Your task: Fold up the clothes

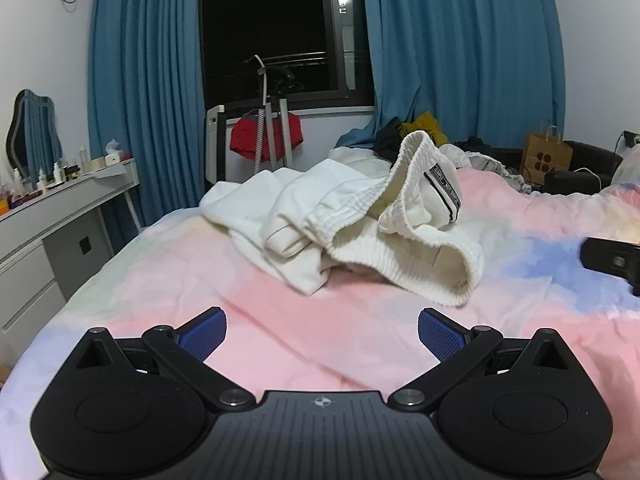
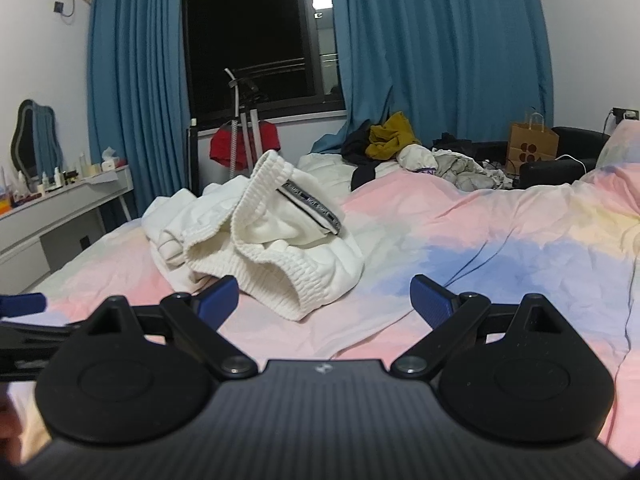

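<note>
A crumpled white garment [image 1: 352, 220] with a ribbed elastic waistband and a dark-edged label lies in a heap on the pink, blue and yellow bedspread [image 1: 280, 332]. My left gripper [image 1: 322, 332] hovers open over the bedspread, short of the heap, nothing between its blue pads. In the right wrist view the same white garment [image 2: 264, 240] lies just beyond and left of my right gripper [image 2: 324, 300], which is open and empty. The left pad [image 2: 218, 300] of the right gripper overlaps the garment's near edge in the image. The right gripper's tip [image 1: 612, 260] shows at the left view's right edge.
More clothes [image 2: 400, 148], dark, mustard and grey, are piled at the bed's far side. A white dressing table [image 1: 52, 208] with bottles and a mirror stands left. A rack with a red garment [image 1: 266, 140], blue curtains, a dark window and a paper bag [image 2: 532, 148] lie beyond.
</note>
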Demonstrator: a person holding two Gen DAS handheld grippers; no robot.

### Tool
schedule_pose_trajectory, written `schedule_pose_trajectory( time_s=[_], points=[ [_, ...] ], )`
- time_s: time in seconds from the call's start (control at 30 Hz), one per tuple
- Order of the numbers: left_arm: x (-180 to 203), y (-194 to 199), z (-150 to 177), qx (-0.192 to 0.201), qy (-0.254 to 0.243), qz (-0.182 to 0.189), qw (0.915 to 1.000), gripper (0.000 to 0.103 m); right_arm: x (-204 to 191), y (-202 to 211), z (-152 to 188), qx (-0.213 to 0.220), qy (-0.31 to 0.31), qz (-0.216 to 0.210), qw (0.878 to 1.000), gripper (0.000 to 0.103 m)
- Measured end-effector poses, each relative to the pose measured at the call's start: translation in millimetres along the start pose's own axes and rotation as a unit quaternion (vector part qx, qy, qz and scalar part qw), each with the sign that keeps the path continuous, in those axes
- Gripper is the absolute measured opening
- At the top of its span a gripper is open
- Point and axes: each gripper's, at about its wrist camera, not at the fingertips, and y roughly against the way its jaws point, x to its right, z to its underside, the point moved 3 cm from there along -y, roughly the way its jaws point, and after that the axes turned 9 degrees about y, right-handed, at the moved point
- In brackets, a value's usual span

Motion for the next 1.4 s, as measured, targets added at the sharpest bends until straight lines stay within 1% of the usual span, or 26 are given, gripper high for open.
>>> schedule_pose_trajectory(
  time_s=[0.07,0.17,0.27,0.37,0.4,0.47,0.57,0.63,0.67,0.7,0.73,0.8,0.83,0.9,1.03,1.13,1.27,1.4],
  points=[
    [6.0,-23.2,-6.7,-0.002,-0.002,0.000,1.0000,0.103,4.4,-3.9,0.0,-0.001,-0.008,0.002,1.000,0.094],
    [12.7,-63.4,-17.0,-0.005,-0.015,-0.012,0.9998,0.103,12.4,-13.2,2.3,-0.006,-0.022,0.004,1.000,0.094],
    [25.6,-104.8,-28.1,0.005,-0.048,-0.025,0.9985,0.103,21.1,-25.0,7.2,-0.017,-0.040,0.005,0.999,0.094],
    [39.5,-150.4,-38.5,0.012,-0.084,-0.047,0.9952,0.101,27.2,-37.6,12.6,-0.027,-0.056,0.004,0.998,0.094],
    [43.0,-162.0,-41.2,0.014,-0.093,-0.059,0.9938,0.097,28.2,-42.2,14.7,-0.031,-0.059,0.002,0.998,0.094],
    [50.1,-182.2,-46.8,0.020,-0.108,-0.078,0.9909,0.096,28.0,-51.9,19.1,-0.039,-0.058,-0.002,0.998,0.094],
    [57.5,-206.4,-55.0,0.031,-0.117,-0.081,0.9893,0.095,29.5,-64.8,26.2,-0.049,-0.066,-0.009,0.997,0.094],
    [60.6,-217.9,-60.2,0.034,-0.123,-0.076,0.9889,0.087,30.6,-72.9,30.9,-0.056,-0.072,-0.014,0.996,0.094],
    [61.8,-222.8,-63.1,0.035,-0.124,-0.071,0.9890,0.079,30.7,-76.5,33.0,-0.059,-0.072,-0.015,0.996,0.094],
    [63.0,-227.7,-66.0,0.037,-0.126,-0.066,0.9892,0.065,30.4,-79.5,35.0,-0.063,-0.072,-0.016,0.995,0.094],
    [64.2,-231.6,-69.0,0.038,-0.127,-0.061,0.9893,0.056,29.6,-81.6,37.0,-0.065,-0.072,-0.017,0.995,0.094],
    [66.1,-229.5,-75.7,0.044,-0.121,-0.049,0.9905,0.017,28.3,-85.4,40.0,-0.069,-0.072,-0.019,0.995,0.094],
    [67.0,-228.4,-79.0,0.046,-0.118,-0.043,0.9910,0.012,28.1,-86.6,40.8,-0.070,-0.072,-0.020,0.995,0.094],
    [65.4,-217.1,-86.8,0.057,-0.108,-0.032,0.9921,0.008,26.3,-87.1,41.5,-0.068,-0.069,-0.020,0.995,0.094],
    [56.5,-180.4,-104.0,0.085,-0.081,-0.012,0.9930,0.007,24.2,-84.1,39.7,-0.060,-0.056,-0.020,0.996,0.094],
    [40.9,-133.1,-112.5,0.101,-0.053,0.014,0.9934,0.007,19.8,-78.5,37.9,-0.053,-0.046,-0.026,0.997,0.094],
    [10.7,-68.0,-106.5,0.100,-0.012,0.035,0.9943,0.007,6.4,-72.4,36.4,-0.056,-0.021,-0.052,0.997,0.094],
    [-36.3,-5.6,-91.1,0.110,0.058,0.029,0.9918,0.007,-17.3,-64.9,38.2,-0.073,0.020,-0.083,0.994,0.094]
  ],
)
